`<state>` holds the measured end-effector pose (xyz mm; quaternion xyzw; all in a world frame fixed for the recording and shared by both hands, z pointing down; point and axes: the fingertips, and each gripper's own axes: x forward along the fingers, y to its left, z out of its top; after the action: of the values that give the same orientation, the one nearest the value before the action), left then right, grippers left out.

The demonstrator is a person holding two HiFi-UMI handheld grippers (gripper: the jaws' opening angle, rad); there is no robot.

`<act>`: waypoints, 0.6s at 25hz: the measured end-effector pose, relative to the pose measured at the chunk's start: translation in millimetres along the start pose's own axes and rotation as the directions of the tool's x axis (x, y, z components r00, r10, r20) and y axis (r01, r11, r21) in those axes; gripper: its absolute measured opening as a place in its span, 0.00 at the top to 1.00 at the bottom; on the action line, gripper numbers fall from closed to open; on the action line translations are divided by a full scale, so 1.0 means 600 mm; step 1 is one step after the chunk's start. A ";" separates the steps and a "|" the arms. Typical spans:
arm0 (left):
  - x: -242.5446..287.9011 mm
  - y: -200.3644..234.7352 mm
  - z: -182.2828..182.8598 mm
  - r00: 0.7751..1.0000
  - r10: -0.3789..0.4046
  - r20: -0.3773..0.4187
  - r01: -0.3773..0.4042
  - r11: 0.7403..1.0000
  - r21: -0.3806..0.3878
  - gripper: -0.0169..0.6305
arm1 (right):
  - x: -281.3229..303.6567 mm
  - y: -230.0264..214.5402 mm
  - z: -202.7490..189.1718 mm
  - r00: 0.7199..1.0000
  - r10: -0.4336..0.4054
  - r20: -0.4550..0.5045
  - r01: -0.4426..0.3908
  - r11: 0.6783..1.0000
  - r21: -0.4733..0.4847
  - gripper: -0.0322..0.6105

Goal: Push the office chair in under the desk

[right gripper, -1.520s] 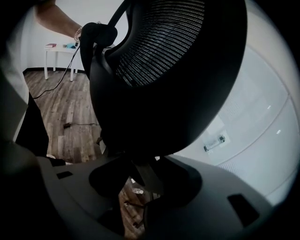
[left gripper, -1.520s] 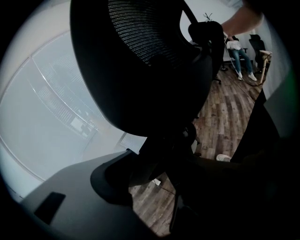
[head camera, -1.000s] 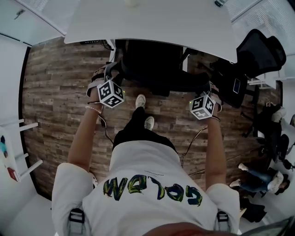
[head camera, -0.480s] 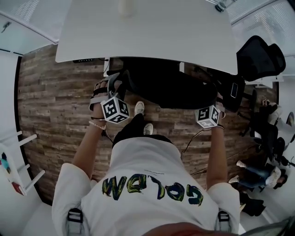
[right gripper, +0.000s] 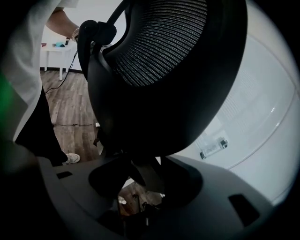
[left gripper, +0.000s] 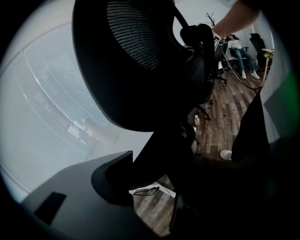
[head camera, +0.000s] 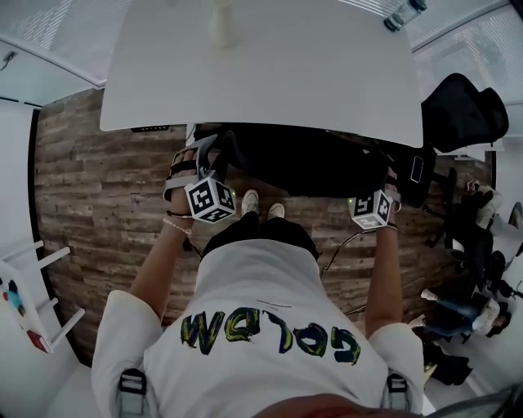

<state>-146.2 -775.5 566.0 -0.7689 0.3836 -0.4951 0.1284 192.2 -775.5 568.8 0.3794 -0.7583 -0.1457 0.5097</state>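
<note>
Writing: the person's white shirt (head camera: 261, 326) carries a painted print whose right end reads GOLD (upside down to the head camera). The two marker cubes (head camera: 211, 200) bear black-and-white squares and no letters.
Office chair (head camera: 302, 159): black, with its seat under the white desk (head camera: 270, 65) and its back at the tabletop's near edge.
Left gripper (head camera: 206, 155): at the left edge of the chair's back. In its own view one finger (left gripper: 110, 176) lies against the chair's dark frame. The other is lost in shadow, so the fingers seem closed on the frame.
Right gripper (head camera: 376, 192): at the right edge of the back. Its fingers (right gripper: 197, 180) are clamped round a strut below the mesh.
Head view only: a second black chair (head camera: 458, 102) stands right of the desk. A pale cup (head camera: 222, 20) stands at the tabletop's far side. The person's white shoes (head camera: 261, 202) stand just behind the office chair.
Left gripper view only: a cable (left gripper: 145, 191) lies on the wood floor (left gripper: 225, 112) under the desk, and the seated person (left gripper: 236, 47) shows from the side.
Right gripper view only: the weave of the mesh back (right gripper: 164, 51), which the head view shows as a plain black mass.
Shared: the bottle (head camera: 404, 15) on the tabletop's far right corner also shows in the right gripper view.
</note>
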 end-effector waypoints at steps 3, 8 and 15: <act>0.015 0.013 0.005 1.000 0.007 -0.013 -0.007 1.000 -0.003 0.65 | 0.013 -0.015 0.006 1.000 0.003 0.010 -0.003 1.000 -0.002 0.64; 0.029 0.023 0.006 0.999 0.007 -0.045 -0.008 1.000 -0.019 0.65 | 0.029 -0.027 0.011 1.000 0.011 0.012 -0.011 1.000 -0.009 0.64; 0.034 0.022 0.015 0.998 0.001 -0.056 -0.003 0.999 -0.032 0.65 | 0.033 -0.036 0.004 0.999 0.027 0.035 -0.026 0.999 -0.019 0.64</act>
<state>-139.9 -800.7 567.7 -0.7562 0.3957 -0.5102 0.1059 195.8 -804.8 567.7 0.3620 -0.7708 -0.1524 0.5016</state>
